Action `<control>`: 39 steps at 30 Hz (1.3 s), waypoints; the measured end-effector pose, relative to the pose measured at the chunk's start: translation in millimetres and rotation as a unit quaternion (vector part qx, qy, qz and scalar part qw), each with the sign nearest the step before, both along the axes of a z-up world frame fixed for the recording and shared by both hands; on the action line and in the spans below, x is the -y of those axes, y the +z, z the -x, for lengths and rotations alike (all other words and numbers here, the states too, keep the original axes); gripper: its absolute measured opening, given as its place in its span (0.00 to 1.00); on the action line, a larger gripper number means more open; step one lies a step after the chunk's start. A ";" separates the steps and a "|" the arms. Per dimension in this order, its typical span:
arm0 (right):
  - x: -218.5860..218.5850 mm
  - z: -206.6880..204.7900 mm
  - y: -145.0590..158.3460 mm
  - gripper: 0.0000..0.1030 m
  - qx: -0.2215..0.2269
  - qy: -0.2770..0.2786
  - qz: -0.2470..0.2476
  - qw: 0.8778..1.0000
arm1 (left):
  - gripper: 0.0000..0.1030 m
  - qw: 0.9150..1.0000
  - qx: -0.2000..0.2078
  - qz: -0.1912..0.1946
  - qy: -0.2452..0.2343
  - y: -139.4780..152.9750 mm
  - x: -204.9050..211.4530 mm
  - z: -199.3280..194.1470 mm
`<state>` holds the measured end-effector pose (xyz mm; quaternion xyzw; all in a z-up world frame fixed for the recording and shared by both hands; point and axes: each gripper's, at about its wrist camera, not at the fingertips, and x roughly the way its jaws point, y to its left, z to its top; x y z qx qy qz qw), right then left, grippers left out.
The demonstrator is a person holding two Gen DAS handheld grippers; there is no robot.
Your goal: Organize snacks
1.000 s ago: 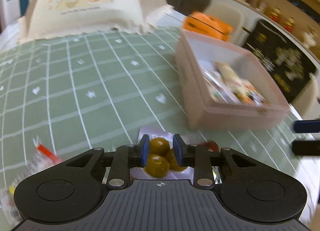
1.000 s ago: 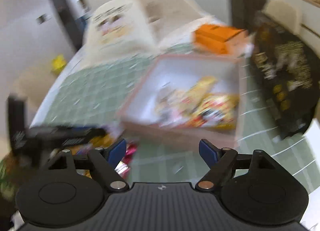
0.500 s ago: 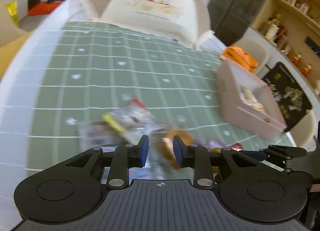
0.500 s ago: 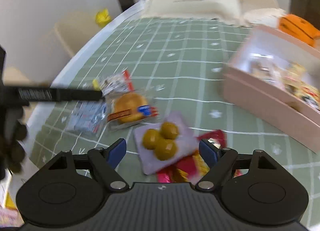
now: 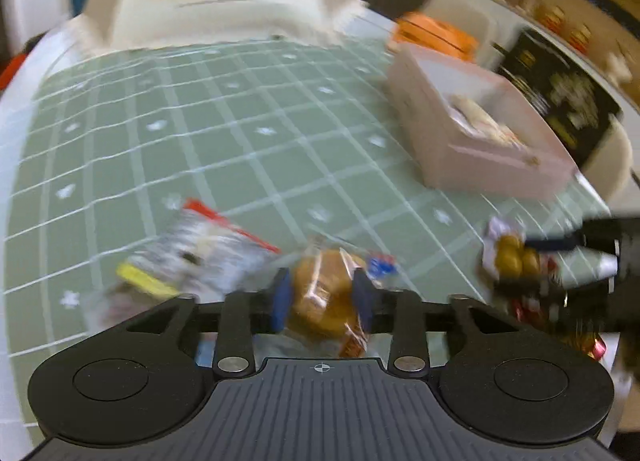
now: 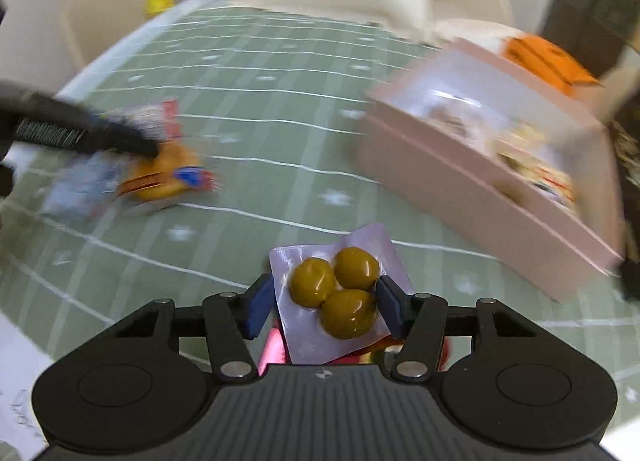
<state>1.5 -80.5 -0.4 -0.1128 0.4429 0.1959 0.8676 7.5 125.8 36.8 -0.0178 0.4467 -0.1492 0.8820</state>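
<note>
On the green checked tablecloth (image 5: 224, 141), seen from the left wrist: the left gripper (image 5: 322, 297) stood part-way wide with its jaws opening, a wrapped bun (image 5: 326, 293) between them. The picture was too blurred to say if the pads touched the wrapper. A crinkled silver packet (image 5: 192, 257) lay just beside, to the picture's left. The pink box (image 5: 480, 157), already holding snacks, sat well apart toward the far right. Judgement: settle the hand before closing and take the bun across its middle, clear of the silver packet.

From the right wrist: the right gripper (image 6: 325, 303) was closing around a flat pouch of three olives (image 6: 334, 293), which lay on red wrappers (image 6: 274, 345). The pads stood at the pouch's edges; firm contact was unclear. Judgement: pinch the pouch's flat edges, not the olives, and lift it free of the wrappers before heading for the box.
</note>
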 end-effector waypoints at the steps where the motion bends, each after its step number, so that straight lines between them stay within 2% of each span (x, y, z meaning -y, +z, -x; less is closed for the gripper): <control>1: 9.6 -0.2 0.6 0.55 -0.002 -0.014 -0.002 1.000 | 0.55 1.000 -0.003 -0.008 -0.021 -2.0 9.4 3.4; 4: 32.1 3.5 0.2 0.55 -0.017 -0.037 -0.021 0.999 | 0.62 0.996 -0.002 -0.048 -0.079 -9.1 37.6 15.3; 6: 41.6 8.4 -2.8 0.57 -0.028 -0.047 -0.034 0.998 | 0.64 0.992 -0.002 -0.072 -0.100 -12.0 50.6 19.2; 8: 46.3 13.3 -4.4 0.61 -0.024 -0.054 -0.035 0.998 | 0.65 0.993 -0.004 -0.072 -0.089 -12.6 53.4 16.1; 12: 47.1 10.9 -6.3 0.71 -0.025 -0.066 -0.040 0.997 | 0.65 0.998 -0.015 -0.039 -0.047 -11.4 50.6 0.8; 15: 42.5 4.0 -8.9 0.73 -0.023 -0.077 -0.041 0.996 | 0.65 0.997 -0.014 -0.049 -0.050 -11.5 54.9 -1.2; 17: 37.3 3.3 -6.5 0.54 -0.020 -0.077 -0.025 0.997 | 0.64 0.997 -0.018 -0.049 -0.059 -9.6 54.1 1.2; 19: 30.8 6.4 1.5 0.51 -0.014 -0.060 -0.001 0.998 | 0.62 0.997 -0.026 -0.040 -0.059 -8.0 52.0 4.4; 22: 35.2 15.1 19.7 0.50 -0.018 -0.047 -0.022 0.998 | 0.61 0.998 -0.039 -0.024 -0.052 -7.2 51.1 2.2; 23: 39.6 18.2 27.4 0.31 -0.017 -0.048 -0.037 0.998 | 0.61 0.998 -0.042 -0.019 -0.049 -7.2 51.2 -0.2; 24: 43.5 21.0 34.3 0.23 -0.015 -0.048 -0.050 0.998 | 0.61 0.998 -0.045 -0.012 -0.045 -7.1 51.7 -2.8; 30: 65.0 29.4 52.9 0.19 -0.003 -0.070 -0.060 0.996 | 0.63 0.997 -0.048 -0.016 -0.051 -7.2 62.9 -10.5; 33: 75.0 34.0 52.7 0.12 -0.009 -0.081 -0.069 0.994 | 0.60 0.997 -0.045 -0.019 -0.056 -7.3 64.5 -9.3; 37: 86.9 41.8 49.8 0.08 -0.017 -0.086 -0.082 0.993 | 0.60 0.997 -0.047 0.009 -0.063 -7.5 63.3 0.2; 39: 88.7 45.6 46.5 0.08 -0.019 -0.083 -0.075 0.993 | 0.60 0.997 -0.042 0.010 -0.071 -7.4 68.2 9.7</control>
